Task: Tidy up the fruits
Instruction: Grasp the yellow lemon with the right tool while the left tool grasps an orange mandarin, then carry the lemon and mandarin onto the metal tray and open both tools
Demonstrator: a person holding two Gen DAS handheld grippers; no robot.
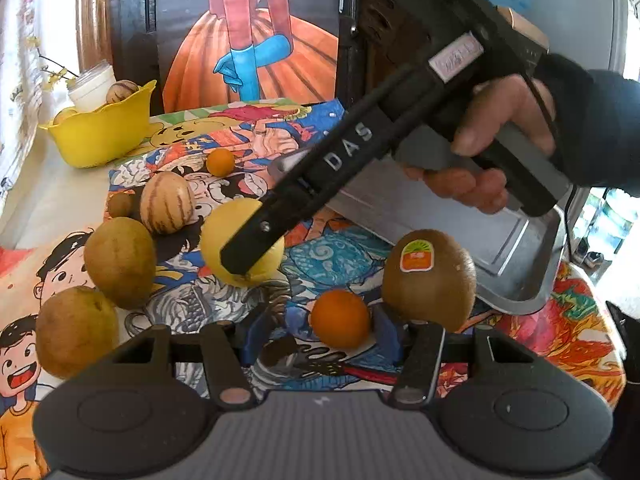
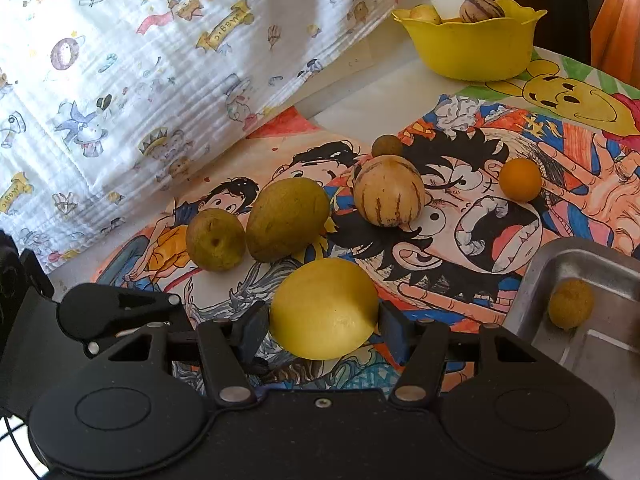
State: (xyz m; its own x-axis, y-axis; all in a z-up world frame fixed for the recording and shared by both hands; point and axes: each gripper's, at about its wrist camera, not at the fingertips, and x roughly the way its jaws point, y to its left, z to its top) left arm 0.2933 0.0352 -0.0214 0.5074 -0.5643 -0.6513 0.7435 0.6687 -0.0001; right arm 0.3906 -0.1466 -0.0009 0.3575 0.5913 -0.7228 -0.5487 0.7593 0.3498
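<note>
My right gripper (image 2: 320,326) is shut on a big yellow fruit (image 2: 324,308); in the left wrist view its black fingers (image 1: 256,244) clamp the same yellow fruit (image 1: 224,236) just above the cartoon mat. My left gripper (image 1: 320,332) stands open around a small orange (image 1: 340,318), its pads not touching it. A kiwi with a sticker (image 1: 430,278) lies just right of it. Two green-brown fruits (image 2: 286,218) (image 2: 215,239), a striped melon-like fruit (image 2: 389,190), a second small orange (image 2: 520,179) and a small brown fruit (image 2: 386,146) lie on the mat.
A metal tray (image 2: 600,264) at the right holds one small brown fruit (image 2: 570,303). A yellow bowl (image 2: 472,46) at the back holds fruit and a white cup. A printed cloth hangs at the left. A painted board stands behind the table.
</note>
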